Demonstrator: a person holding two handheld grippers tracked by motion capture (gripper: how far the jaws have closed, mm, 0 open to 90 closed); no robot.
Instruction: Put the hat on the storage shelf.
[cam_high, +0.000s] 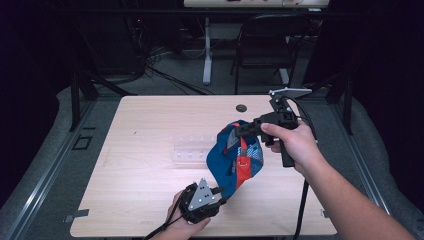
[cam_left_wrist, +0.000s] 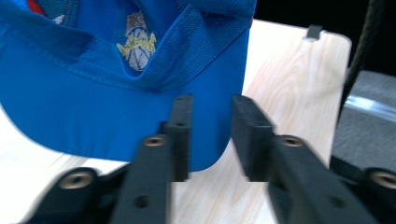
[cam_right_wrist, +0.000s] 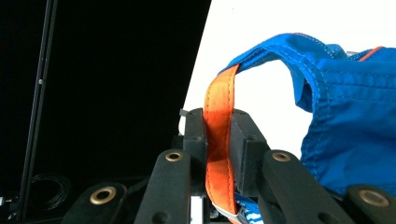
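A blue cap with red and orange panels hangs above the wooden table. My right gripper holds it up from the right, shut on the cap's orange back strap, which runs between the pads of that gripper. The blue crown sags to the right of the jaws. Near the table's front edge my left gripper points at the cap's lower end. Its jaws stand apart at the corner of the blue brim, and the pads do not press on it.
A clear plastic tray lies on the table just left of the cap. A small dark round disc sits near the far edge. Beyond the table stand a black chair and a table leg.
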